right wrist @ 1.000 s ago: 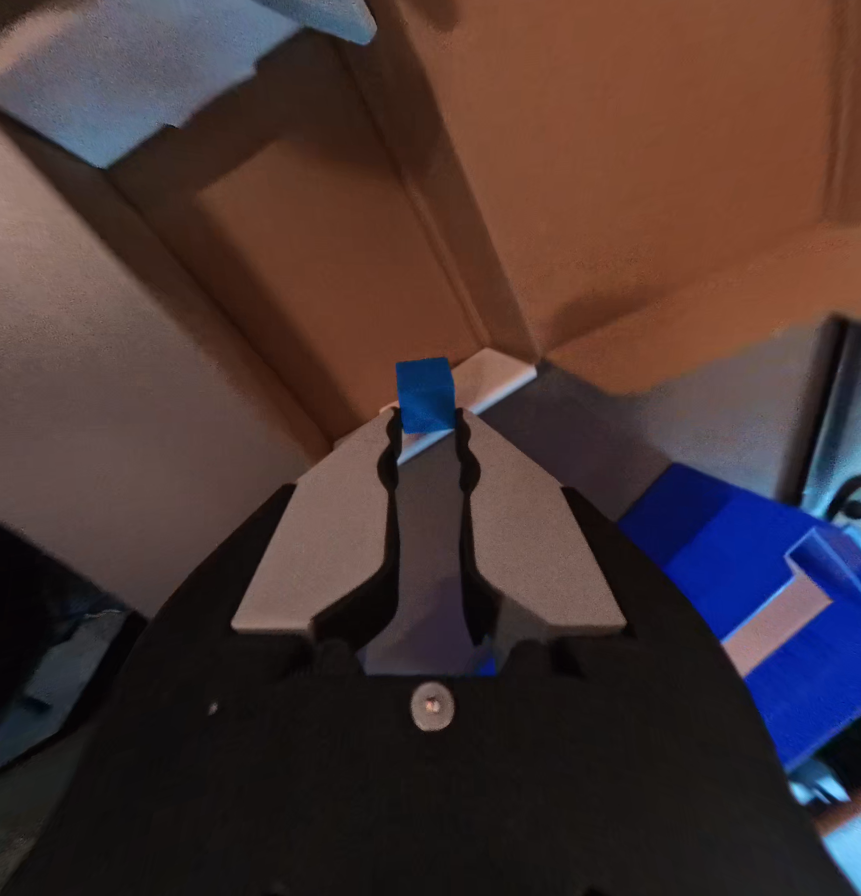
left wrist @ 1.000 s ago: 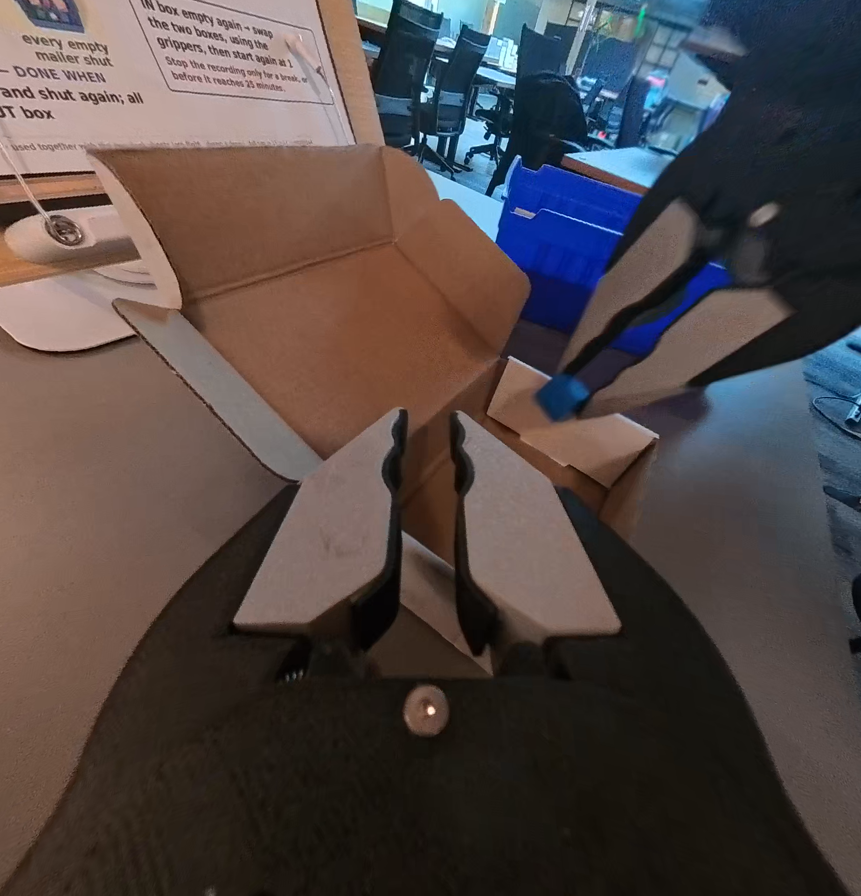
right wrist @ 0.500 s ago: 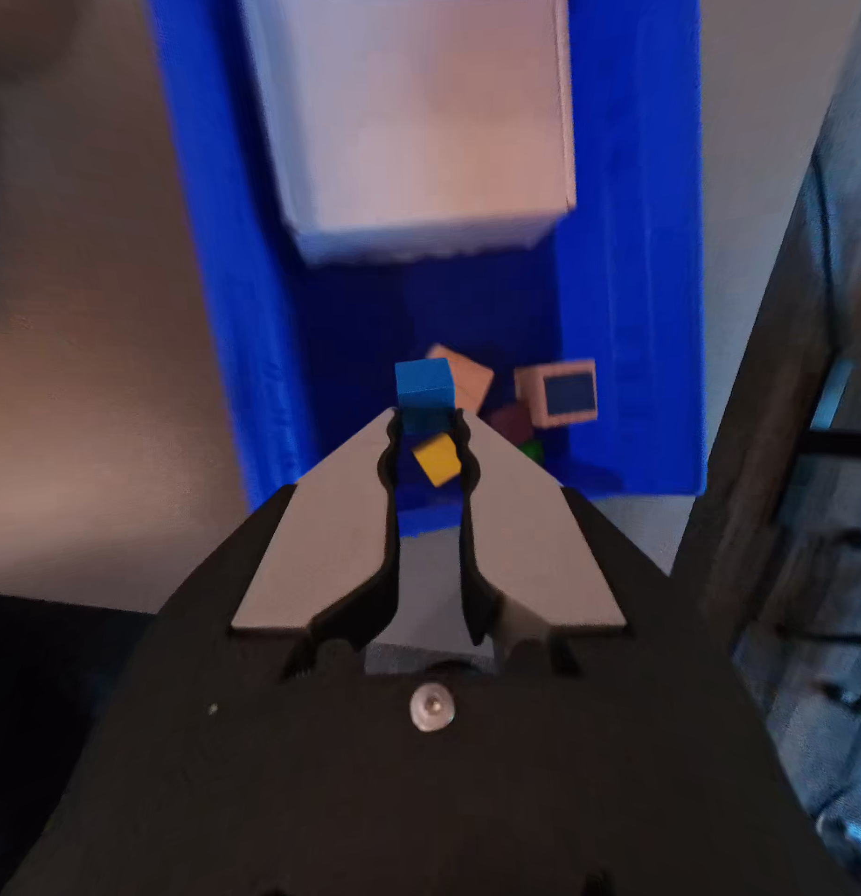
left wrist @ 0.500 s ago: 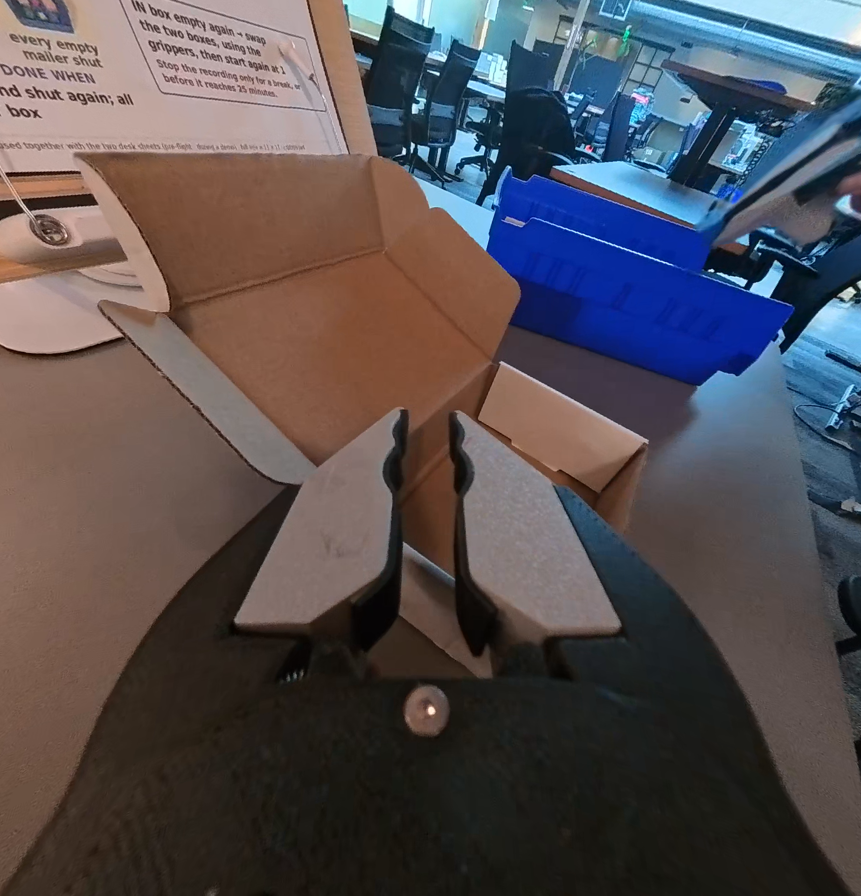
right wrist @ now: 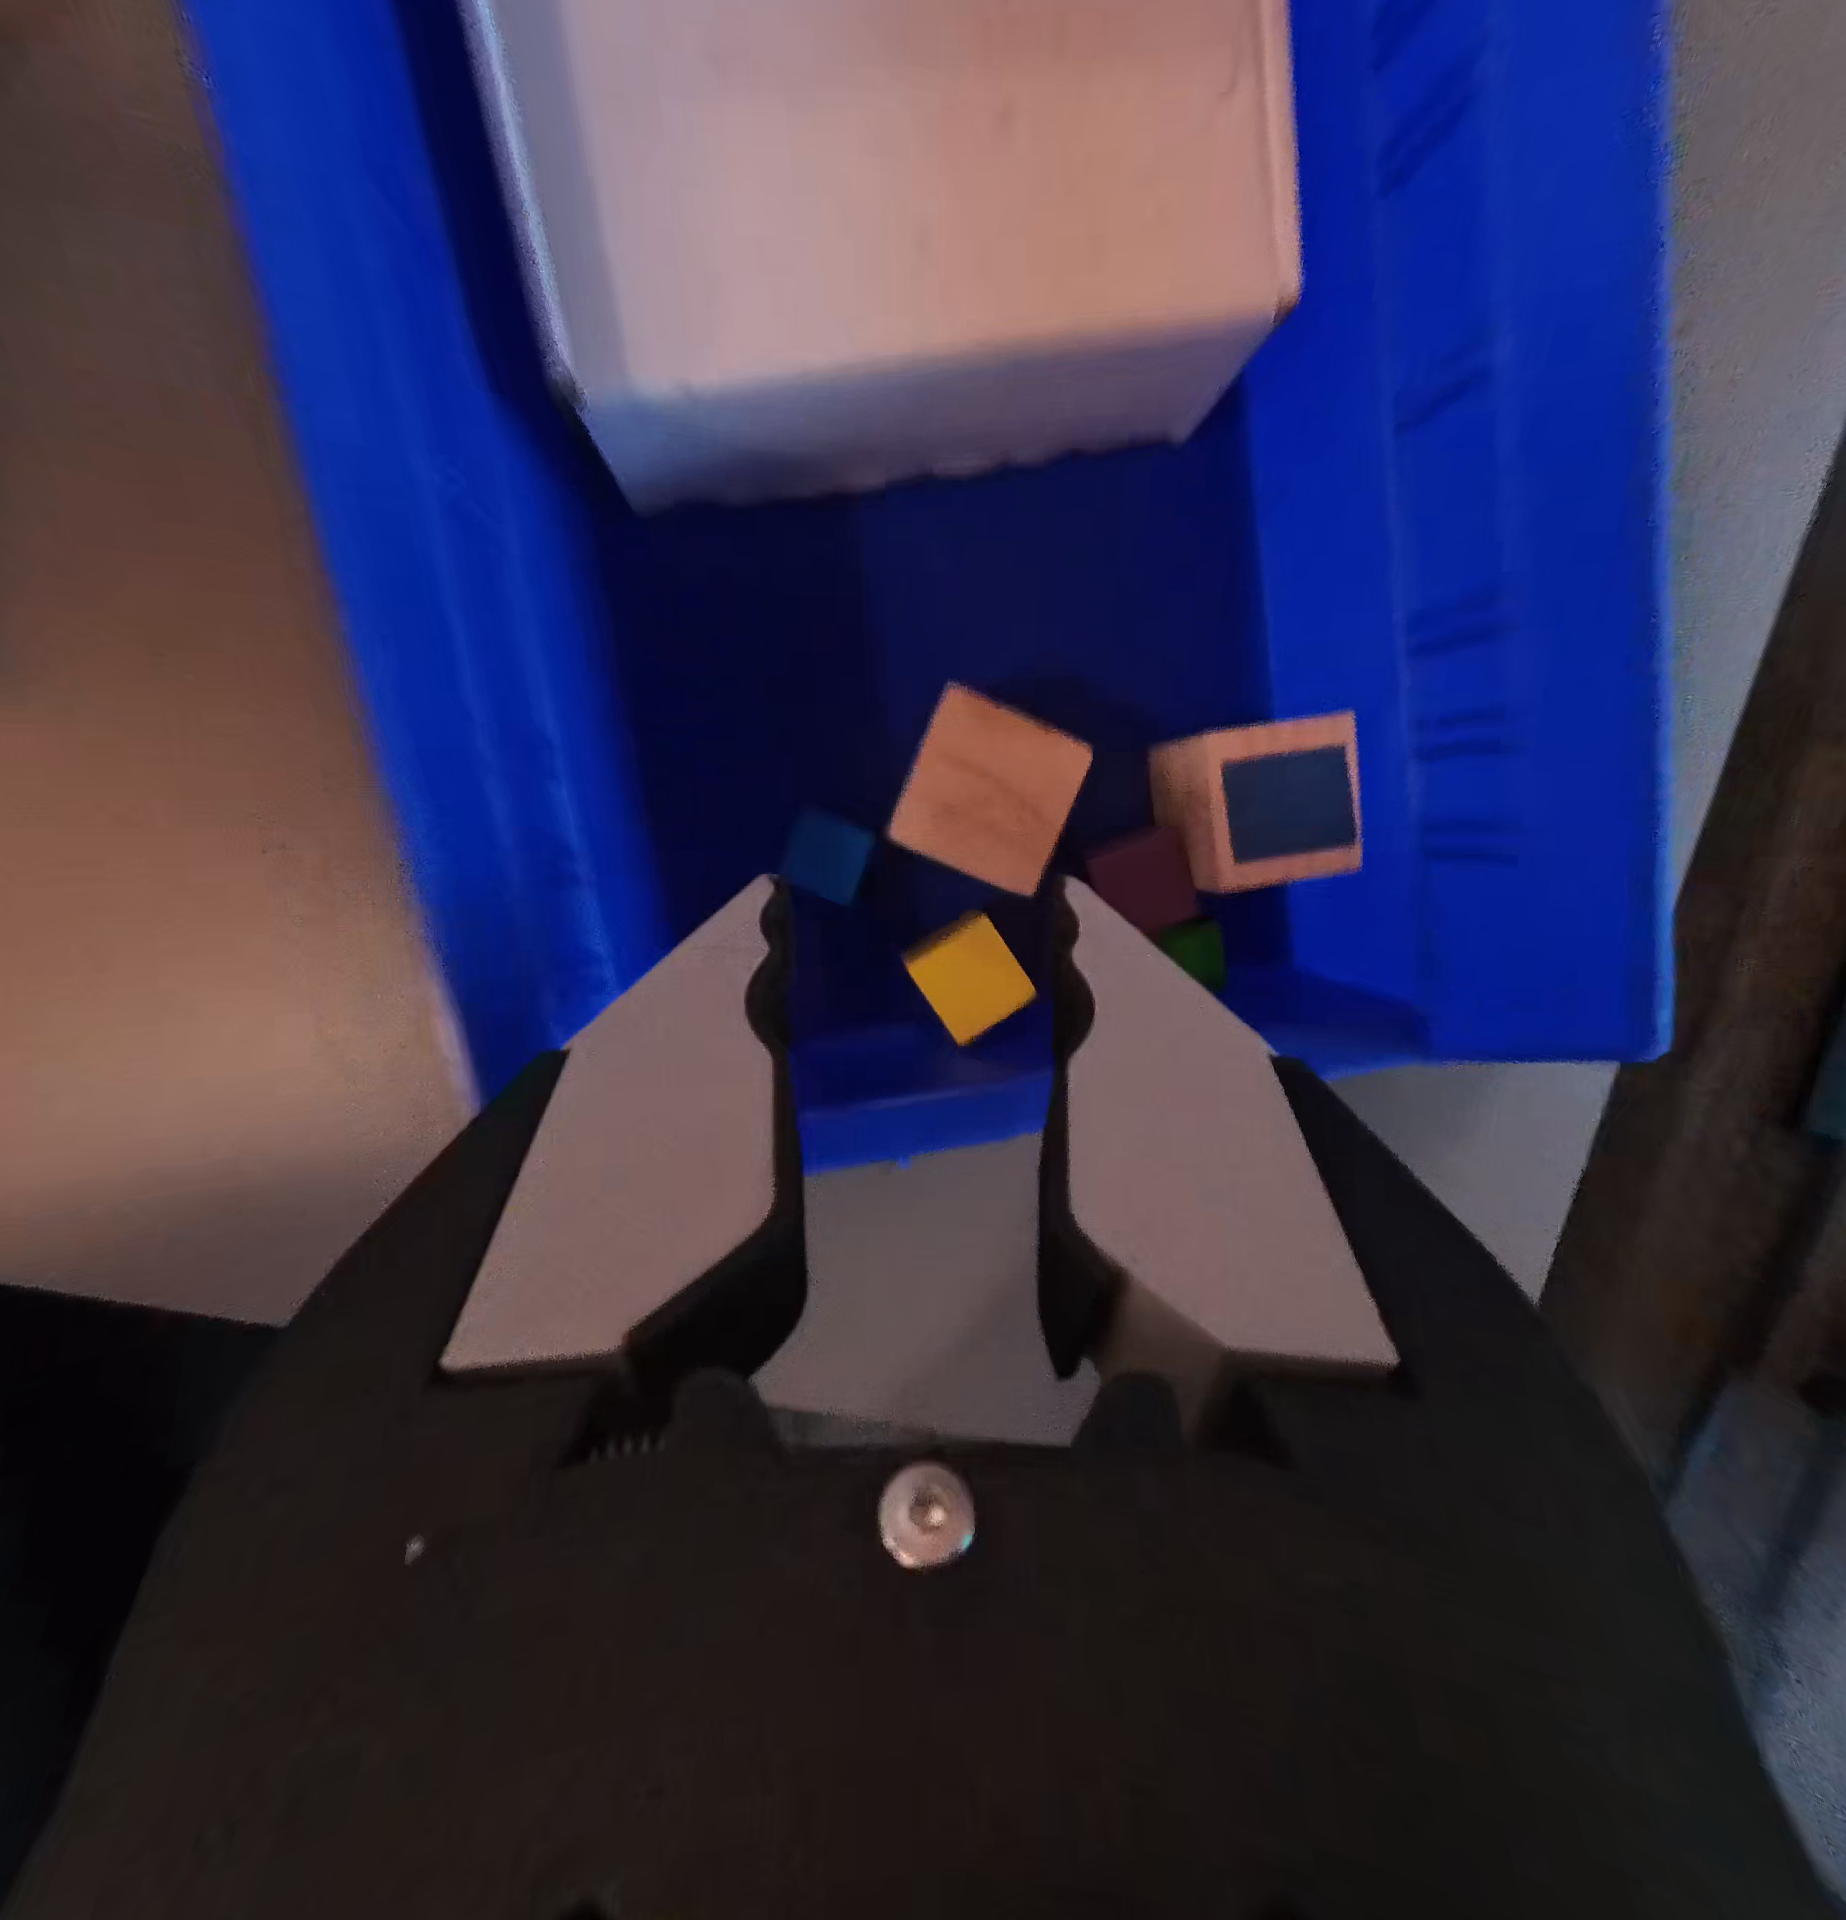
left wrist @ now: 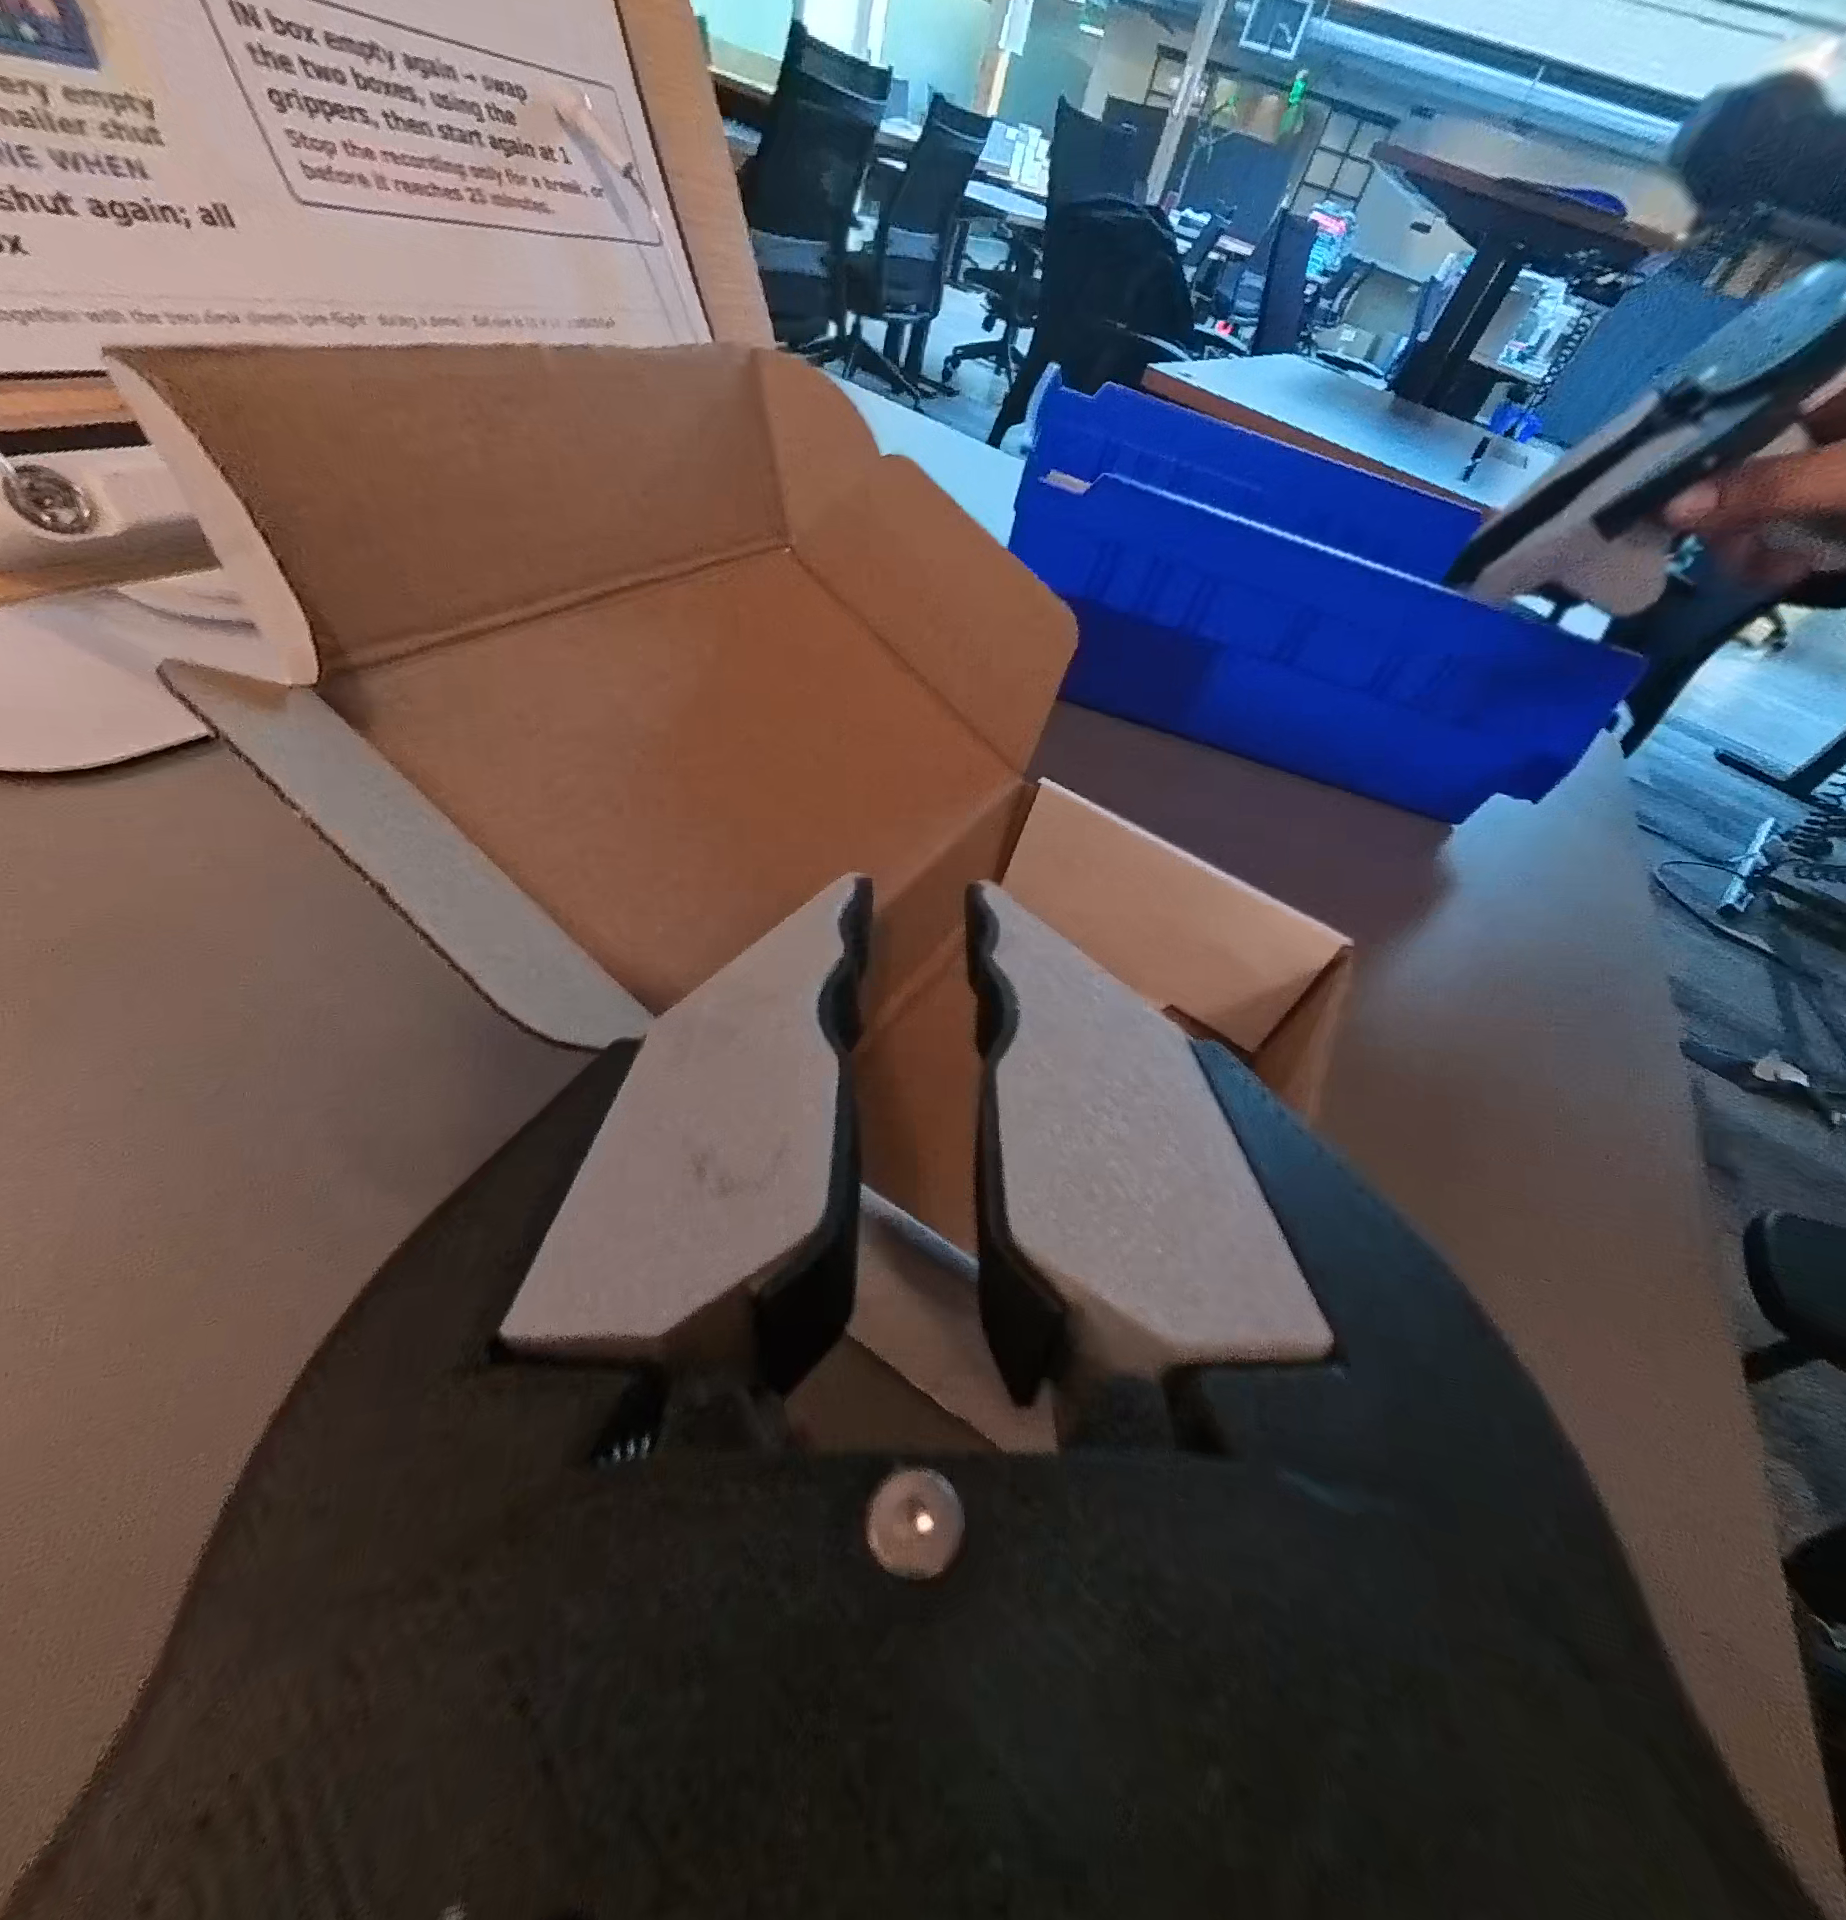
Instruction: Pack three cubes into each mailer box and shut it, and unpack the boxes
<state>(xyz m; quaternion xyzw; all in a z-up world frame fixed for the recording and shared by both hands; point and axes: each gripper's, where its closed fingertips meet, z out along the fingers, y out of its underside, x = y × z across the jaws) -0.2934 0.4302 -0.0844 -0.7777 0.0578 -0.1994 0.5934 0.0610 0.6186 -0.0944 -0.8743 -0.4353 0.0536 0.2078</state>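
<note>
Unpacking | right gripper (right wrist: 919, 914) spread wide, empty over blue bin (right wrist: 399, 582) | left gripper (left wrist: 917, 935) slightly apart, empty, at open mailer box (left wrist: 628, 665) | next cube: pinch flat faces, lift straight.

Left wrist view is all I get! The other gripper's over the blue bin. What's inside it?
Observer: Loose cubes lie at one end of the blue bin: a yellow cube, a small blue cube and a plain wooden cube.
Operator: Is the gripper holding one?
Observer: No. The right gripper is open and empty above them.
Operator: Anything else in there?
Observer: A white box fills the bin's other end.
</note>
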